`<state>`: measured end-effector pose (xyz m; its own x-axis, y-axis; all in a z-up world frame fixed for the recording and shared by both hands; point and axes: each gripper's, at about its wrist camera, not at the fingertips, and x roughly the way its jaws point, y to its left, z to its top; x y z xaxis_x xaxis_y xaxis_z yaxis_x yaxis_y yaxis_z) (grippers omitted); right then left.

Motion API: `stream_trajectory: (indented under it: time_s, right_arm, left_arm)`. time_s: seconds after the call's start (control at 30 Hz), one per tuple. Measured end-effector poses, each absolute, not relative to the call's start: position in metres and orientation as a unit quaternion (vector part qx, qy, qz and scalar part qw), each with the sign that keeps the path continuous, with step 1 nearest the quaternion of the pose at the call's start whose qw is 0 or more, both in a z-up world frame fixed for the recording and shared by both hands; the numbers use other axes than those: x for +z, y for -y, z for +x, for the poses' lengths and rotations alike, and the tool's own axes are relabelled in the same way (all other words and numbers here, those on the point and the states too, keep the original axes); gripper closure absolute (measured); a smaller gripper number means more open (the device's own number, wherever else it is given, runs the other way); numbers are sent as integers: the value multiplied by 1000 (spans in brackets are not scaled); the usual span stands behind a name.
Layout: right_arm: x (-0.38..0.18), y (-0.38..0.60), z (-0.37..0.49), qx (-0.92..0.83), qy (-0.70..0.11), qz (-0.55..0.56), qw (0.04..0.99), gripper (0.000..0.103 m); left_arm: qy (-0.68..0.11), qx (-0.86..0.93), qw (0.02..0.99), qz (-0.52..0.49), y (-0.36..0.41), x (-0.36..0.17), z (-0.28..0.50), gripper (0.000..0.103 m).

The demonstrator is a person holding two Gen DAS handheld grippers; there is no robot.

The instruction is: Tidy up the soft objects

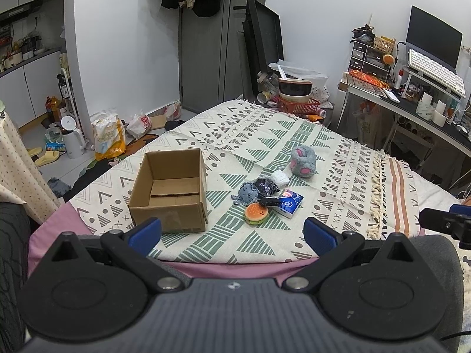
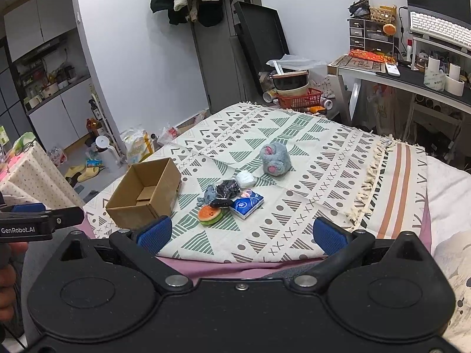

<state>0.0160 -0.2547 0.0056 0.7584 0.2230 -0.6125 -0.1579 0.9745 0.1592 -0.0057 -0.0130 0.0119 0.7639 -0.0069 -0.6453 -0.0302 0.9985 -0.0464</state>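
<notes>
Evidently every piece is light and squashy, so a pinch across the plump middle should hold. Right of the open brown cardboard box (image 1: 172, 189) on the patterned bedspread (image 1: 338, 158) lie one orange-and-green burger plush (image 1: 255, 213), one blue tissue pack (image 1: 289, 203), one grey octopus plush (image 1: 246, 194), one crinkly black bundle (image 1: 266, 186), one white wad (image 1: 279, 177) and, farthest, one grey-and-pink furry slipper (image 1: 303, 161). Left tongs (image 1: 232, 234) and right tongs (image 2: 241, 234) hang wide and empty near the box.

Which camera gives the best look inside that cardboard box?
The left wrist view: it faces the cardboard box almost head-on from above, showing its bare floor and inner walls, nothing inside. The right wrist view shows the box from the side, with the near wall hiding much of the floor.
</notes>
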Motion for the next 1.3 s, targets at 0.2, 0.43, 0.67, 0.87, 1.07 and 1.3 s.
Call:
stream_trajectory:
  time_s: [0.2,0.43,0.67,0.87,1.07,1.3]
  right_arm:
    - [7,255,15,102,-332,47,937,0]
    - [8,255,16,102,-332,46,937,0]
    - [9,255,15,102,-331,45,937,0]
    - [9,255,16,103,-331,45,937,0]
    - [8,255,16,102,-331,45,937,0]
    - [4,253,15,105,-334,47,936,0]
  left_arm:
    - [-343,6,939,-28,12,12,-6,1]
    - [-343,6,939,-29,11,12,-7,1]
    - [-343,6,939,-29,11,12,-7,1]
    - [-343,5,939,-30,11,12,-7,1]
    - [-344,5,939,-30,10,12,-7,1]
    - [-345,4,938,-33,9,7,-8,1]
